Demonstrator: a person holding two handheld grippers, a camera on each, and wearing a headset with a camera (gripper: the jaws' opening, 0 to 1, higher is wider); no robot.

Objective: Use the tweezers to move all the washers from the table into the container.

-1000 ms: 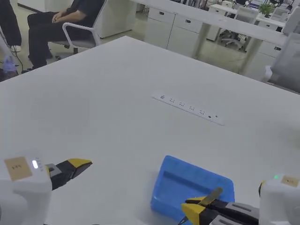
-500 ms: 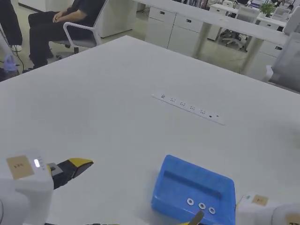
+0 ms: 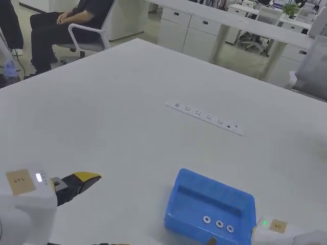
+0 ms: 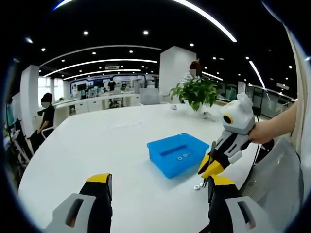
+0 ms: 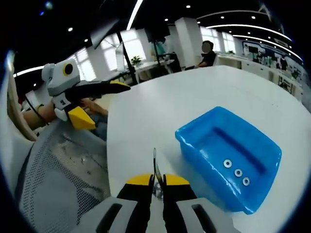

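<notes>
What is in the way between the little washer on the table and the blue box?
Nothing visible. The small metal washer lies on the white table right beside the open blue plastic container, near the thin metal tweezers held by the right gripper. Only the container's low wall lies between them.

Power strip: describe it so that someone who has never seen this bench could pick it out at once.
On the big white table, look past the blue container toward the far edge. The power strip lies flat there on bare tabletop. It is a long, thin white bar with a row of sockets, unlike the boxy container with three washers in it.
</notes>
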